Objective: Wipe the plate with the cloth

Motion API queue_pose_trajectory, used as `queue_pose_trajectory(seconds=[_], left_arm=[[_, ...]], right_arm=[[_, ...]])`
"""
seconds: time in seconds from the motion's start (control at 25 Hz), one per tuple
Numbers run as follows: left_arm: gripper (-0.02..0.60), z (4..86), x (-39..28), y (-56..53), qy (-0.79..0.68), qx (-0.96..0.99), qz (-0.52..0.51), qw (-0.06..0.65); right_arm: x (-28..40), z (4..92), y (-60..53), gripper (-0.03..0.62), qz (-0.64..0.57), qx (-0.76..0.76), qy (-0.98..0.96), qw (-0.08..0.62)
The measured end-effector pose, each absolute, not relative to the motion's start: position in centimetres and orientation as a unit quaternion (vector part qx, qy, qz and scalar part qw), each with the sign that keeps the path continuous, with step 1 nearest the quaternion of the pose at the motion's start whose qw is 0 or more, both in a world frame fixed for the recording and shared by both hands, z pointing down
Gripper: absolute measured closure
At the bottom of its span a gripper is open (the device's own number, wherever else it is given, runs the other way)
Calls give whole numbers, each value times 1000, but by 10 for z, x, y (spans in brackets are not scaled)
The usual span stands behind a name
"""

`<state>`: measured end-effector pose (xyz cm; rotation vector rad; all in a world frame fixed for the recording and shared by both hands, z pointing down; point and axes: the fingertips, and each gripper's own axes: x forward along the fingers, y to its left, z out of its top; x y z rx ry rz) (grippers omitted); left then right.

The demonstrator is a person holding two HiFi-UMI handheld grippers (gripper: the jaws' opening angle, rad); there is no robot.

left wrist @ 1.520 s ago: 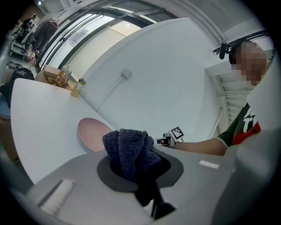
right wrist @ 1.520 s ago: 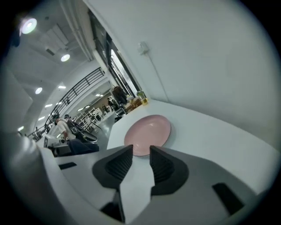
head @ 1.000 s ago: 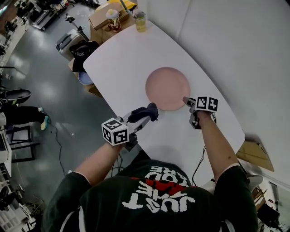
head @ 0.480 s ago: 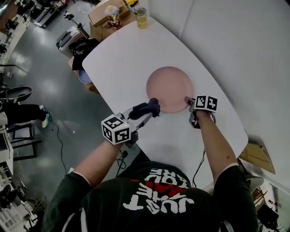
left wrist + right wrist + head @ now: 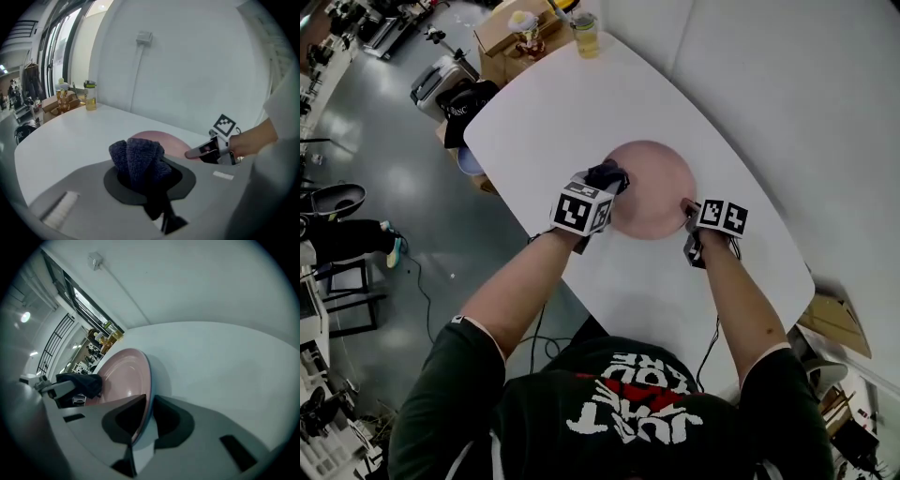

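Shifting cloth (image 5: 607,175) over plate (image 5: 661,187), right claw (image 5: 686,208) closing

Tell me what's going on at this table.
A person stands at a white table with a gripper in each hand. The right gripper has just been closing its jaws and now clamps the rim of the pink plate on the person's side, steadying it. The left gripper is shut on a bunched dark blue cloth and holds it at the plate's left edge. Whether the cloth touches the plate can't be told; wiping looks about to begin.
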<state>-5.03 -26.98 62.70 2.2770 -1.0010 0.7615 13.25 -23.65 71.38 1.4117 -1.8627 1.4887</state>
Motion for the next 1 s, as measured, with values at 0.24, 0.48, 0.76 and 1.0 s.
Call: queue_pose_trajectory(seconds=[0.24, 0.48, 0.76, 1.0], left_arm=[[532, 614, 8, -257, -289, 882, 271, 257], [532, 649, 93, -198, -154, 904, 338, 211], [532, 692, 109, -170, -92, 883, 392, 241], [532, 691, 76, -157, -49, 851, 451, 263]], right_arm=[[131, 714, -238, 540, 524, 501, -665, 183], [133, 712, -238, 540, 524, 503, -663, 178], [131, 715, -242, 546, 532, 509, -657, 161], [131, 714, -244, 551, 517, 515, -663, 164]])
